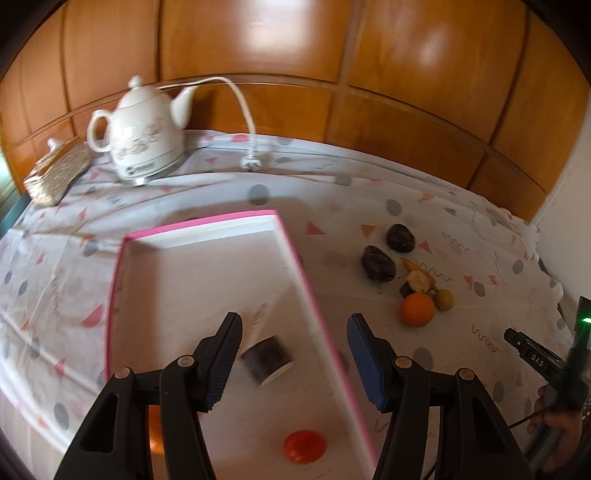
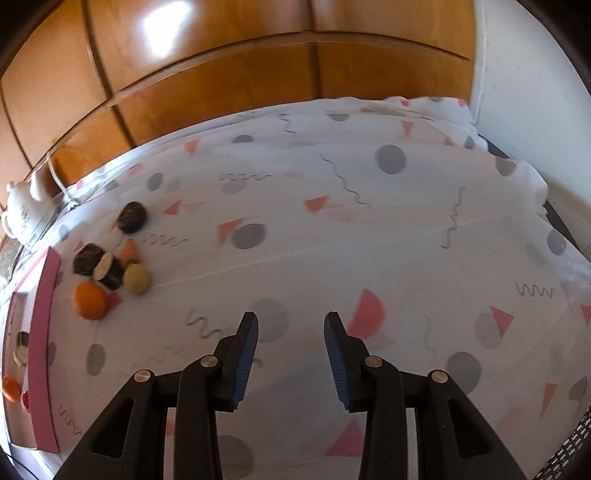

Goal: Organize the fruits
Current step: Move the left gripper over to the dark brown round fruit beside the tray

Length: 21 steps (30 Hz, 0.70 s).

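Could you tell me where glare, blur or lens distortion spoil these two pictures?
Left wrist view: window glare on the wooden panels, motion smear on the dark cut piece inside the pink-edged tray, and the table edge bowed by the fisheye. Right wrist view: a bright glare patch on the panels, and the fruit pile soft.

A home, wooden cupboard doors (image 1: 258, 44), ceramic kettle (image 1: 142, 133) (corded), patterned tablecloth (image 2: 332, 229)

Glossy wooden panelling (image 1: 258, 48) backs the table's patterned cloth (image 2: 369, 229).
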Motion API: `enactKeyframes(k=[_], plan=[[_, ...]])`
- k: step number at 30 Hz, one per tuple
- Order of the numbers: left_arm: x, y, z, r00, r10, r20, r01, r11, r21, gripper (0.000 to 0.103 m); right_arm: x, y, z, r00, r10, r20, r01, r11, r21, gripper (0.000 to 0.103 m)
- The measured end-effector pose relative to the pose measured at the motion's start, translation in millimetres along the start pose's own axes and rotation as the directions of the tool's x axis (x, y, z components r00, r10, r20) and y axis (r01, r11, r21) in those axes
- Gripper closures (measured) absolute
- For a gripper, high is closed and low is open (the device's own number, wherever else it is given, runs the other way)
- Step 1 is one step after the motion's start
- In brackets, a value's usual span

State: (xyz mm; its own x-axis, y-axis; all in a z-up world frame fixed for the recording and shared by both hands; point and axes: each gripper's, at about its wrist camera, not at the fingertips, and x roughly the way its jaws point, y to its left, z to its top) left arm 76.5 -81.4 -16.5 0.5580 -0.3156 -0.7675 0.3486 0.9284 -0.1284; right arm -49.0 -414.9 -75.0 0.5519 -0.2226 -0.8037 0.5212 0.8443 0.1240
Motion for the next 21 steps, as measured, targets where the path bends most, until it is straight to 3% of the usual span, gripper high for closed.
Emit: enactKeyframes(k=[11,21], plan=[[53,-55,33,0.995,-0.069,-0.068,0.076,0.990,0.115,0.048,4,-23,5,0.999,-0.032,-0.001,0.032,0.999,0.024,0.066],[95,-82,51,0.988,-0.087,-0.129,0.103,0.987,0.127,0.050,10,-53,7,0.996,-0.094,0.009,0.093,0.991,0.096,0.066]])
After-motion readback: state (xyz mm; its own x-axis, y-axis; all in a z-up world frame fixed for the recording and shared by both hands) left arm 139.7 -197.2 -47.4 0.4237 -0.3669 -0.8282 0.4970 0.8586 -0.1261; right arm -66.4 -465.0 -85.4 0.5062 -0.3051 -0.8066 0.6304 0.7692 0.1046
